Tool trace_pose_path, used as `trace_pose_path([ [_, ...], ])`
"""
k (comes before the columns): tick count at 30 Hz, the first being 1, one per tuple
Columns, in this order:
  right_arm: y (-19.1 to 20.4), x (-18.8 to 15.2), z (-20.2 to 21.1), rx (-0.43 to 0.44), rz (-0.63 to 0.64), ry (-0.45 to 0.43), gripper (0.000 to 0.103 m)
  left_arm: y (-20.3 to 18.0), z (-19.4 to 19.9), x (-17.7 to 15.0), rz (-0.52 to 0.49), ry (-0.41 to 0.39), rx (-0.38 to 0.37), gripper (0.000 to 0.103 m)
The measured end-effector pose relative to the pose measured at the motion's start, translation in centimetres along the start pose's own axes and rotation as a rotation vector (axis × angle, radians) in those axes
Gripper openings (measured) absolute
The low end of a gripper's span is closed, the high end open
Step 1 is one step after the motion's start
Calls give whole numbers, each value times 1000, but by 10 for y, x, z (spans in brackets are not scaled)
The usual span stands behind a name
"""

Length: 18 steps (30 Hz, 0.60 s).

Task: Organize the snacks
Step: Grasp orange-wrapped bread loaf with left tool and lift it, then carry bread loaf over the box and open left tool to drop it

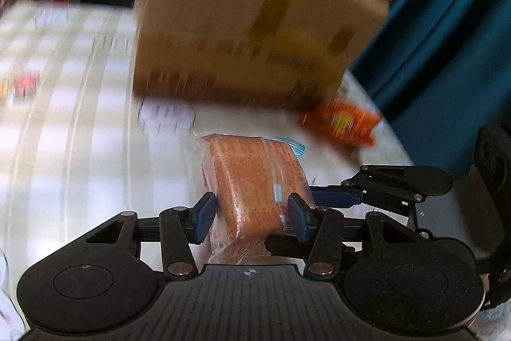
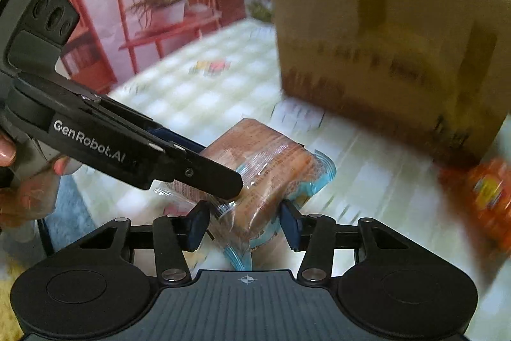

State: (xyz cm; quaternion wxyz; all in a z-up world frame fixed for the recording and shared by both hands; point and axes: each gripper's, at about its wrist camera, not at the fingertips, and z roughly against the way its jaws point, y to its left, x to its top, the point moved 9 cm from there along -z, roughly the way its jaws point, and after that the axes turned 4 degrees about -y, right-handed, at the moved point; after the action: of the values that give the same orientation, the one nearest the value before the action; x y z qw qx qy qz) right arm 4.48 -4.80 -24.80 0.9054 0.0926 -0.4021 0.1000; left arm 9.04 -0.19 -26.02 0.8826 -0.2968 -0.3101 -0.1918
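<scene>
- Sitting between both sets of tongs is the clear-wrapped orange cracker pack (image 1: 252, 184), lifted off the checkered tabletop (image 1: 64, 117).
- Left tongs (image 1: 252, 214) are clamped on one end of it, partway closed.
- Right tongs (image 2: 244, 224) pinch the other end, also partway closed.
- Blurry cardboard box (image 1: 242, 21) stands just behind, with an orange snack bag (image 1: 345, 123) beside it.

A wrapped snack pack (image 1: 255, 187) sits between both grippers; behind it a cardboard box (image 1: 242, 21) stands on the table (image 1: 64, 117), a snack bag (image 1: 348, 123) at its right.
</scene>
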Motion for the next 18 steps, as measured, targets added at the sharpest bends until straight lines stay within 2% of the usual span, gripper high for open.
trace_pose_path([
  [4,-13,57,34,-58,97,-112,45,-27,23,56,-74,-120,-8,52],
  [10,-49,150,76,-93,121,-259,45,-58,53,147,-156,-295,-23,53],
  [14,-79,196,77,-141,173,-299,45,-67,45,193,-177,-351,-7,53],
  [18,-112,225,57,-159,166,-293,45,-61,17,223,-150,-354,15,53],
])
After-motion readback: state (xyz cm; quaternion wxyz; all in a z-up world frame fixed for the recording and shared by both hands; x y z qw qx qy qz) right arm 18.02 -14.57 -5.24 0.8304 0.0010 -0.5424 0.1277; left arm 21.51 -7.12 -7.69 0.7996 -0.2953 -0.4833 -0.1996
